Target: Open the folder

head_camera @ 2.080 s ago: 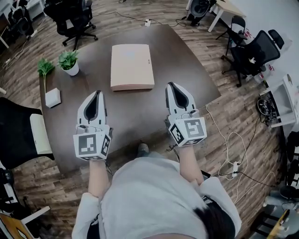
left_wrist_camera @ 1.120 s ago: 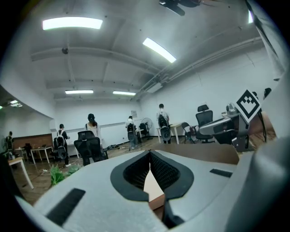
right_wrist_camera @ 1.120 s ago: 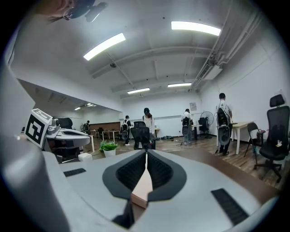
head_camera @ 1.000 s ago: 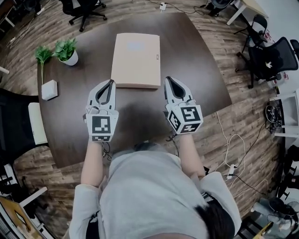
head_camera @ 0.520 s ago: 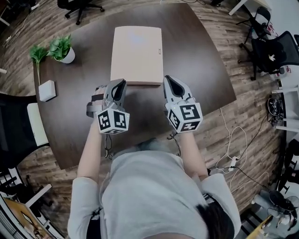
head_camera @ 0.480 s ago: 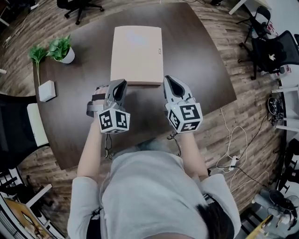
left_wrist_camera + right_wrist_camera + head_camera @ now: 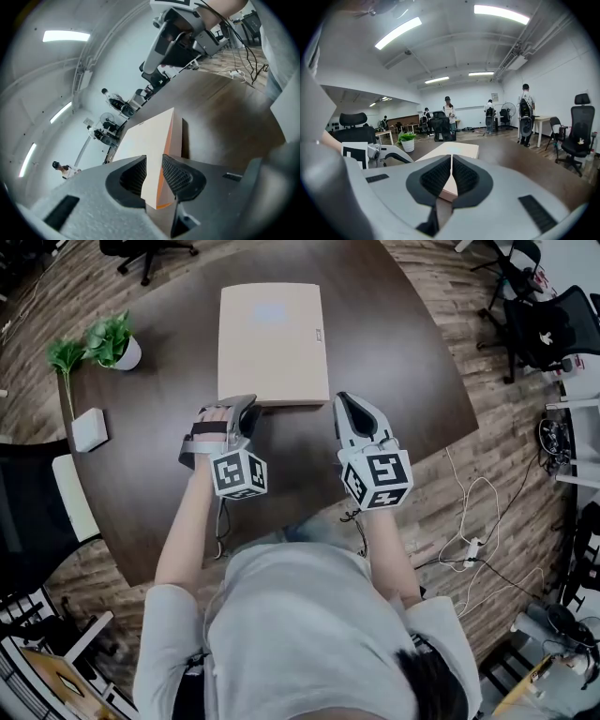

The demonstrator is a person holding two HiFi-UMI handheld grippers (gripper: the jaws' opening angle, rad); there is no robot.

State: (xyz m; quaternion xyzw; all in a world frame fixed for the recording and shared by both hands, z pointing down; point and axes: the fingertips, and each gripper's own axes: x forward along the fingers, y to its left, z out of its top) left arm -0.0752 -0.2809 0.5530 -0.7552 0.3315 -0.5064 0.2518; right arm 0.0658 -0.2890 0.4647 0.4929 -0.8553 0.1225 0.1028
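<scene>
Sitting near the table's left edge are a potted plant and a small white box, well apart from the tan folder, which lies closed toward the middle of the far edge. The left gripper, rolled on its side, has its jaws clamped on the folder's near left corner. The right gripper hovers just off the folder's near right corner, its jaws pressed together with nothing between them.
</scene>
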